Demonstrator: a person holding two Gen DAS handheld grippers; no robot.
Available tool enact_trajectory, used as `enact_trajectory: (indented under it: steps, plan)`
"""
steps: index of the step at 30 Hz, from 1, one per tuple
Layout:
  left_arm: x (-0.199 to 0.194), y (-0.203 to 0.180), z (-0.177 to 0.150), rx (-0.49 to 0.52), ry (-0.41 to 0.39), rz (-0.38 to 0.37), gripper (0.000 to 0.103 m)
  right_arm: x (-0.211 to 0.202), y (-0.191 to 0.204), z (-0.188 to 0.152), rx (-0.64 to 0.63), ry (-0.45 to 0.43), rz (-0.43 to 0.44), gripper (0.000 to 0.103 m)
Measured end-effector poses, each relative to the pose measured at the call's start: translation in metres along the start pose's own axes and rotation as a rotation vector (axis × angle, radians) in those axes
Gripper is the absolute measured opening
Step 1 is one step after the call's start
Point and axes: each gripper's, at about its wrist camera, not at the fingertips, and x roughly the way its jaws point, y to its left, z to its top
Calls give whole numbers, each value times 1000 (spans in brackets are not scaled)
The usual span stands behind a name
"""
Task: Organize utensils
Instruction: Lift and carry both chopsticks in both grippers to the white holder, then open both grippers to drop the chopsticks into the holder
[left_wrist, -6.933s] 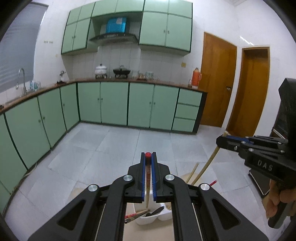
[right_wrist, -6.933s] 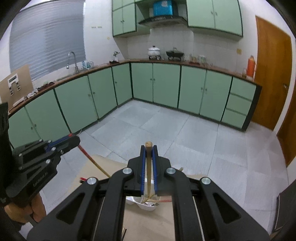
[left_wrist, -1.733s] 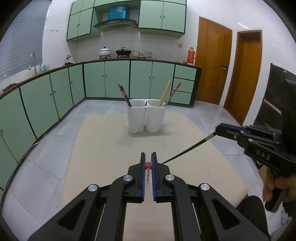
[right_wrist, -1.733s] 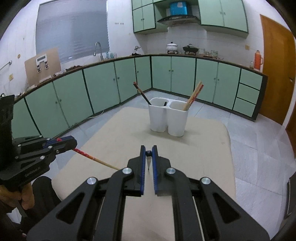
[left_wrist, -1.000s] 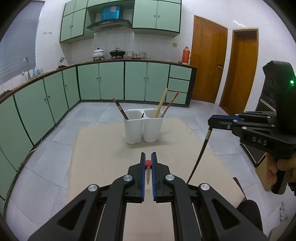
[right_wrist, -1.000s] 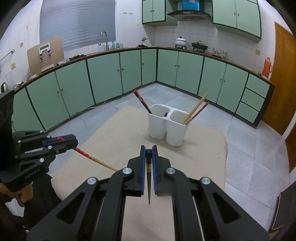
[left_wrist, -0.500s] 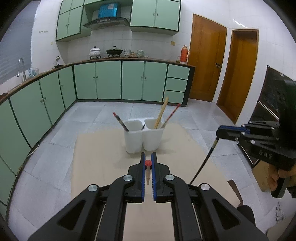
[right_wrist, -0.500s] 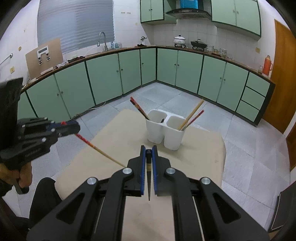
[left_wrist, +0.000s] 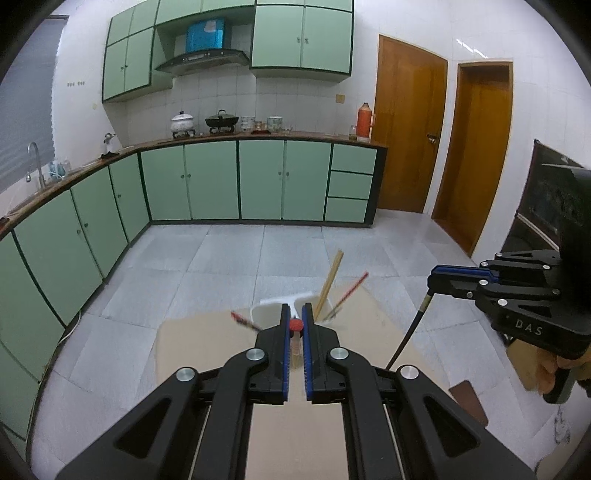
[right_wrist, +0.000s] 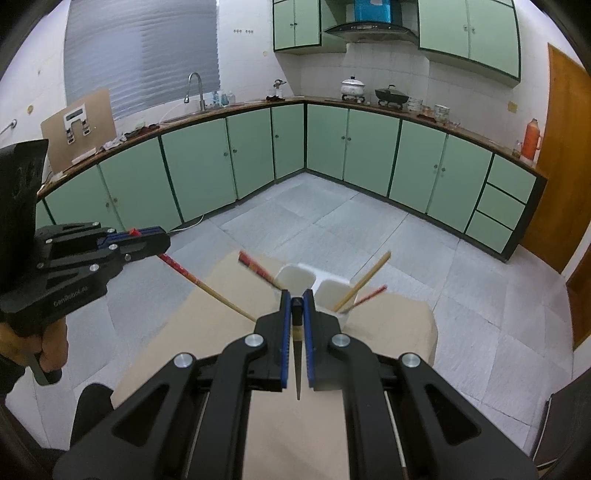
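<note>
A white two-compartment holder stands at the far end of the beige table. Its left cup holds a dark red chopstick; its right cup holds a wooden chopstick and a red one. My left gripper is shut on a red-topped chopstick, which slants down toward the table in the right wrist view. My right gripper is shut on a black chopstick that hangs tip down. Both grippers hover above the table, short of the holder, whose front is hidden behind the left gripper's fingers.
Green base cabinets line the far and left walls. Two brown doors stand at the right, with a dark cabinet beyond the table's right side. A person's hand grips the left tool's handle, and a knee shows at the table's near left edge.
Both grippers have risen and moved forward with their chopsticks still clamped. The holder now sits lower in both views, just past the fingertips, and looks slightly blurred.
</note>
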Motion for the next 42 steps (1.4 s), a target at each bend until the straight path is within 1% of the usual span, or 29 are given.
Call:
enact_trajectory:
  steps: [6,10,15,20,23,27,33,34,35,42]
  plan:
    - [26,18,39,-33,-12,0,6,17,-10,44,22,-11,-4,6]
    - [51,28,56,-41,4,27,6,31,-19,70,37,-24,-7,6]
    - [87,39,63,-40,44,54,6,56,-35,99,51,-33,-37,6]
    - [127,48,59,-60,96,56,6,87,-54,113,82,-30,-65,6]
    - [149,53,52,-72,130,55,6,111,-67,113,114,-16,-75,6]
    - [173,58,41,-93,172,43,6,143,-82,100,169,18,-68,6]
    - [196,67,28,-110,218,49,6,179,-94,79,219,79,-64,6]
    - [198,70,28,-114,225,48,6,183,-96,76,228,89,-60,7]
    - [199,72,27,-118,230,50,6,184,-97,75,230,89,-65,9]
    - [195,76,30,-128,216,58,11,176,-102,70,235,79,-73,10]
